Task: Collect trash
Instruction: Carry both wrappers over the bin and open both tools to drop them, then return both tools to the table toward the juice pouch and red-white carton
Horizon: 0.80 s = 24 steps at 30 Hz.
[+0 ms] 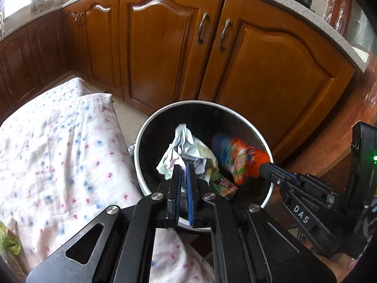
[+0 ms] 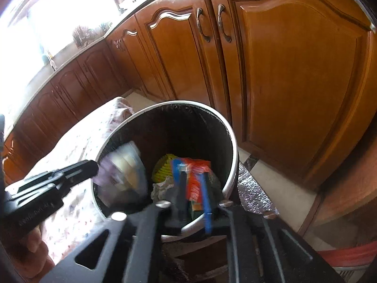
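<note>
The wooden cabinets (image 1: 165,54) fill the background under a pale countertop (image 1: 294,7), and a flowered cloth (image 1: 59,146) covers the surface left of the bin, its edge pressing against the bin's side. The round trash bin (image 1: 139,146), lined in black, stands on the floor close in front of the cabinet doors, with a strip of pale floor tile (image 2: 278,179) free to its right and little room behind it. Both tongs hang over the bin's mouth. The left gripper (image 1: 184,168) has its jaws barely parted, and the crumpled paper (image 1: 186,151) sits right at its tips, above the bin's middle; whether the pads still press it I cannot tell. The right gripper (image 2: 194,184) reaches in over the right rim, and an orange and blue wrapper (image 2: 195,179) lies between its fingers; the jaws stand slightly apart and the wrapper is blurred, so a firm grip cannot be confirmed. The wrapper's long axis runs along the fingers, its far end pointing into the bin. Below it lie a yellow packet (image 2: 165,167) and a small green carton (image 1: 223,185).
</note>
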Each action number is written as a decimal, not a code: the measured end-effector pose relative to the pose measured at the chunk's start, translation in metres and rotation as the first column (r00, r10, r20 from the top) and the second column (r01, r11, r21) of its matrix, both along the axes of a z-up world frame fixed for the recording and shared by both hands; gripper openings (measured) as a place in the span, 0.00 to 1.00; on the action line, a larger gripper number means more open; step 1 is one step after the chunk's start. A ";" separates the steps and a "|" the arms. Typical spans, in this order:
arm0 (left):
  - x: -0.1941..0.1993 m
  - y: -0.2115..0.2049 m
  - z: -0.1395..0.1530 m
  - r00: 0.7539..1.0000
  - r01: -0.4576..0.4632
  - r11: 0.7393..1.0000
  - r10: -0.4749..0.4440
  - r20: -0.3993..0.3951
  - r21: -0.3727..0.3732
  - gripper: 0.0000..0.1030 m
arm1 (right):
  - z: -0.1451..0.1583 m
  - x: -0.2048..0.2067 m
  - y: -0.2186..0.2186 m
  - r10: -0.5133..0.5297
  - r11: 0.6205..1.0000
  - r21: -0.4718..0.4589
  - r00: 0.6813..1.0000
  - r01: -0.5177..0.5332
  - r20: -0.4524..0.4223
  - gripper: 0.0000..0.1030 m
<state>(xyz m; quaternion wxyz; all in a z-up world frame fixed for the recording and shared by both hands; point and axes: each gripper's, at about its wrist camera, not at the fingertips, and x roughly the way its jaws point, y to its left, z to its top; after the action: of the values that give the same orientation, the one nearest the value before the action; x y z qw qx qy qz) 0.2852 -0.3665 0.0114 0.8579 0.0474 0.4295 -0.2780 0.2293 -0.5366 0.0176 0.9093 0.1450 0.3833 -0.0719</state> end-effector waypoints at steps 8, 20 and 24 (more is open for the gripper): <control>-0.005 0.013 0.006 1.000 -0.025 1.000 0.025 -0.004 -0.012 0.40 | 0.009 -0.021 0.003 -0.006 0.999 0.053 0.997 0.002 0.071 0.39; -0.041 0.107 0.006 0.987 -0.160 0.987 0.159 -0.007 -0.029 0.44 | 0.014 -0.058 0.061 0.037 0.993 0.109 0.987 -0.054 0.158 0.58; -0.056 0.145 0.002 0.979 -0.205 0.978 0.205 -0.011 -0.041 0.44 | 0.011 -0.063 0.085 0.073 0.989 0.118 0.984 -0.093 0.165 0.63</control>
<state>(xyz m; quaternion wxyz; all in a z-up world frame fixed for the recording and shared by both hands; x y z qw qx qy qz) 0.2290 -0.2212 0.0129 0.8813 -0.0160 0.4293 -0.1970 0.1661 -0.4517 0.0288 0.9285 0.1910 0.3184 0.0021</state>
